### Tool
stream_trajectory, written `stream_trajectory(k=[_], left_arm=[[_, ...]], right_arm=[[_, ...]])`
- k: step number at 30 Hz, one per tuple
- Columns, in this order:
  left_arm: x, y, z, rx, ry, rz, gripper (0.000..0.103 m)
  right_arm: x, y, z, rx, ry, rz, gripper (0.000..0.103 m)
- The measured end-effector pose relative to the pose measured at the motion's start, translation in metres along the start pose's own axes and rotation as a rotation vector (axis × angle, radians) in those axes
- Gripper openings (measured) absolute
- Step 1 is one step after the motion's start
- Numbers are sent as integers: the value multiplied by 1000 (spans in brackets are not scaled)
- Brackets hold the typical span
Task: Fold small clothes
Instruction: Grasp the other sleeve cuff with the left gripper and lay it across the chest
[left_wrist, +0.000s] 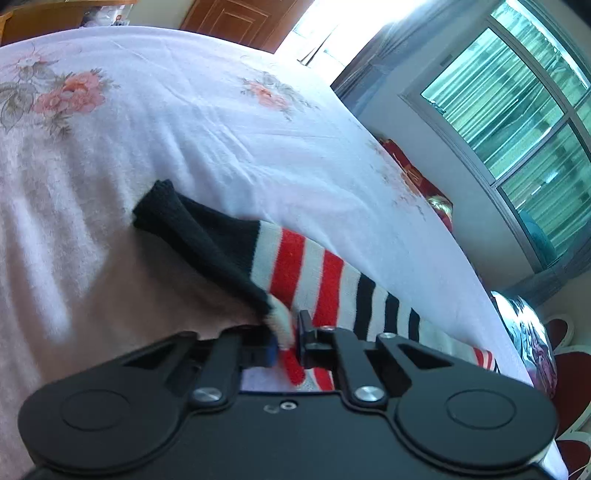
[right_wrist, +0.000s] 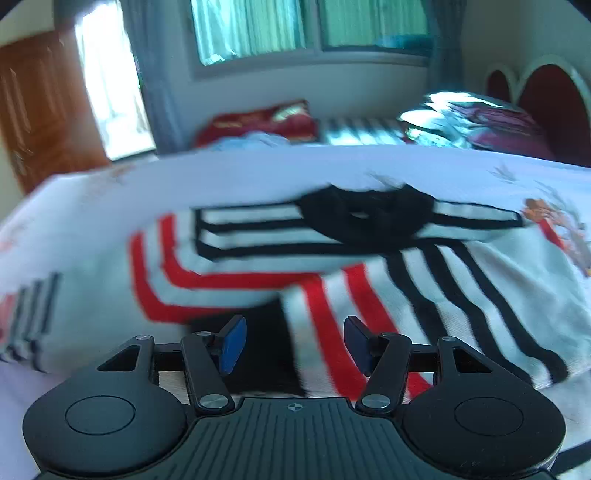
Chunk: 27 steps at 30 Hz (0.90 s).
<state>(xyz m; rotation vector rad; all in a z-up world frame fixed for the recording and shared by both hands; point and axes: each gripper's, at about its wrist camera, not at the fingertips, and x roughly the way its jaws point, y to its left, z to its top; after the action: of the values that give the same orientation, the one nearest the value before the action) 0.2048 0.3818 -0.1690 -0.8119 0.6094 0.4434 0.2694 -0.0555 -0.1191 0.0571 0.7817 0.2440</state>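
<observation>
The left gripper clamps the striped sweater's sleeve edge — sleeve stretching away, black cuff farthest; the right gripper hovers parted, empty.

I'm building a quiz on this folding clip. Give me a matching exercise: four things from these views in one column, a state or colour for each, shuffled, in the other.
Things:
1. left gripper
2. right gripper
3. sleeve cuff
4. bedsheet

States or colours:
A. white with pink flowers
B. open, nothing between its fingers
C. shut on the striped sweater
D. black knit

Pairs: 1-C, 2-B, 3-D, 4-A
</observation>
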Motion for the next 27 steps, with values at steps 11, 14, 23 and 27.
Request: stream_trajectory(k=[11,14,23,27], left_arm=[[-45,-132,-20,332,-81,-250,6],[-48,-186,-46,428,-41,-342,6],[-10,-312,-188,735,179,-486,6],[19,-322,-239,878,279,-405,24]], right_arm=[[-10,-27,-1,69,-10,67,59],[-21,-38,4,71,-34,85,59],[-50,-103,3,118,-66,80,59],[-56,-133,-3,154,-44,85,59]])
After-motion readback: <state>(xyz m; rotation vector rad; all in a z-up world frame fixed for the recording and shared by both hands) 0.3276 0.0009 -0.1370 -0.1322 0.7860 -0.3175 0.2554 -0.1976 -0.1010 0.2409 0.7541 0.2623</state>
